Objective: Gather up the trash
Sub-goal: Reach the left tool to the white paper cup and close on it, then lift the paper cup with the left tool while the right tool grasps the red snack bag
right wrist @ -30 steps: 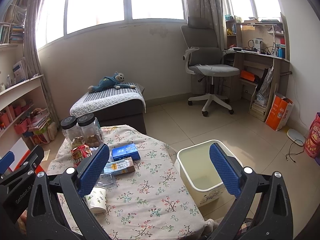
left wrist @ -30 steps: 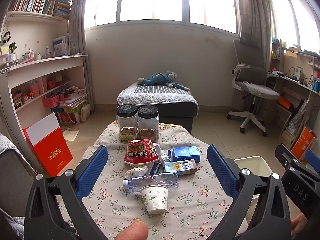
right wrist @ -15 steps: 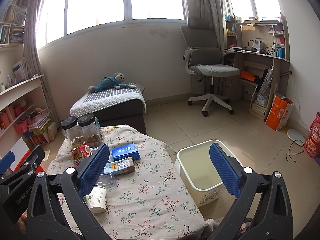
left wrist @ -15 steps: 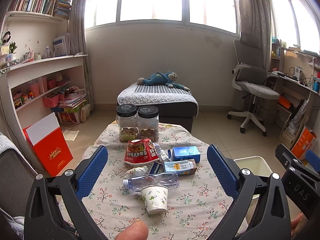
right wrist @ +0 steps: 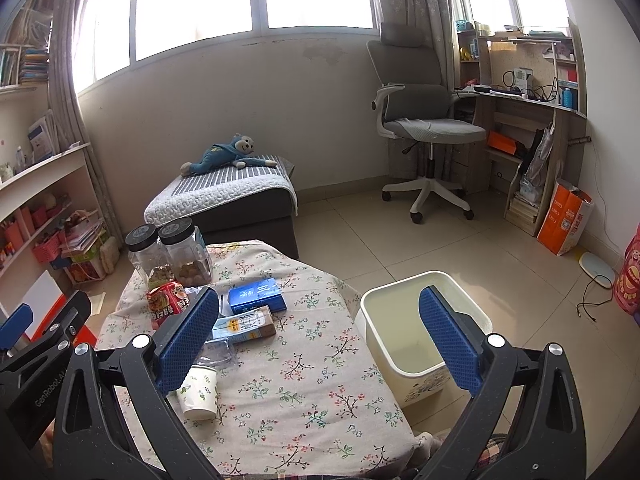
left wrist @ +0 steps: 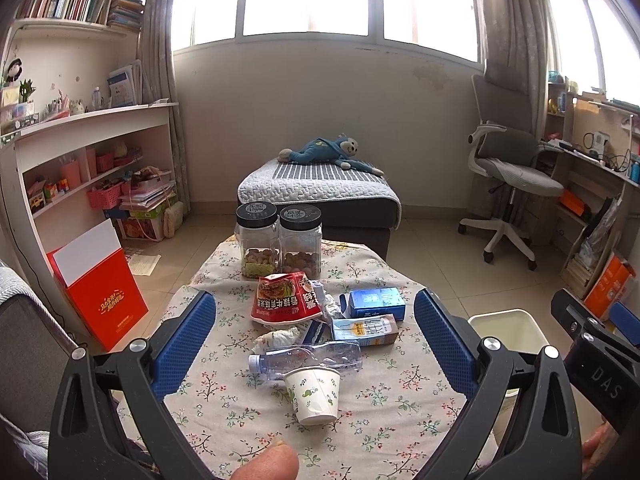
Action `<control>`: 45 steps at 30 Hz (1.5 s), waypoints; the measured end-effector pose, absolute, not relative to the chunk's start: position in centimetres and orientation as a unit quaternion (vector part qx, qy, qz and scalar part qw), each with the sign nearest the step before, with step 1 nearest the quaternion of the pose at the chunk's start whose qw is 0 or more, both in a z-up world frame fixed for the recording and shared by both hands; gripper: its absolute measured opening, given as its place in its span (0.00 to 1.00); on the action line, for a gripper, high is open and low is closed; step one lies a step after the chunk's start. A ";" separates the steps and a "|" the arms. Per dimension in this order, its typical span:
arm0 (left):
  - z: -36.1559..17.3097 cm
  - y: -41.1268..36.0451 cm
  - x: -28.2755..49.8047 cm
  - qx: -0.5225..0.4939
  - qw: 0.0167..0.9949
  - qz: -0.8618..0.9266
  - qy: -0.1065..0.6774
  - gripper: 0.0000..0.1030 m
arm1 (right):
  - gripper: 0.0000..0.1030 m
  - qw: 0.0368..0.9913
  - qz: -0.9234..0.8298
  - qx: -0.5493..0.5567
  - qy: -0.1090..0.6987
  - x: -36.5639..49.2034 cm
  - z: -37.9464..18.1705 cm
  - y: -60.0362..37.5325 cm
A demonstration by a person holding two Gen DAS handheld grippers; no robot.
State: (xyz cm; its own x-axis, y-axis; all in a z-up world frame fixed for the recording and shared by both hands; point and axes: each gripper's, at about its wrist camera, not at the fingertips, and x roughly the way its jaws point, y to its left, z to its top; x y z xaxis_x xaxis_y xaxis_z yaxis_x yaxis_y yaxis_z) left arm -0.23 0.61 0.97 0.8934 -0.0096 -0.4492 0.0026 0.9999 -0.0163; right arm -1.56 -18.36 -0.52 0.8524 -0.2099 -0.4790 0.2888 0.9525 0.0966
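Trash lies on a floral-clothed table (left wrist: 392,400): a paper cup (left wrist: 314,396) on its side, a clear plastic bottle (left wrist: 308,358), a crumpled tissue (left wrist: 278,338), a red snack bag (left wrist: 286,296), a blue carton (left wrist: 376,302) and a beige carton (left wrist: 366,330). My left gripper (left wrist: 316,340) is open and empty above the table's near end. My right gripper (right wrist: 320,336) is open and empty, between the table (right wrist: 312,380) and a cream bin (right wrist: 404,320) on the floor to the right. The cup (right wrist: 198,394) and both cartons (right wrist: 256,298) also show there.
Two black-lidded jars (left wrist: 278,240) of snacks stand at the table's far end. A low bed (left wrist: 320,196) with a blue plush lies beyond. A red box (left wrist: 96,284) and shelves stand on the left, an office chair (right wrist: 428,132) and desk on the right.
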 end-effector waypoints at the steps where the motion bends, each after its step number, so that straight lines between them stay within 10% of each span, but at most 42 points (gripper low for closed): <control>1: 0.9 0.8 0.0 -0.008 0.972 -0.004 0.234 0.94 | 0.93 0.958 -0.124 0.085 0.243 -1.3 -0.6 -18.4; 38: -22.9 4.2 17.1 -0.145 0.731 -0.048 0.665 0.93 | 0.93 0.861 -0.018 0.109 0.496 16.5 -15.3 -23.7; 41: -23.5 3.9 16.9 -0.135 0.720 -0.070 0.677 0.65 | 0.93 0.857 -0.011 0.114 0.503 17.2 -15.9 -23.4; 45: -22.3 3.9 15.5 -0.110 0.732 -0.101 0.665 0.57 | 0.93 0.857 0.006 0.110 0.504 18.5 -16.3 -22.3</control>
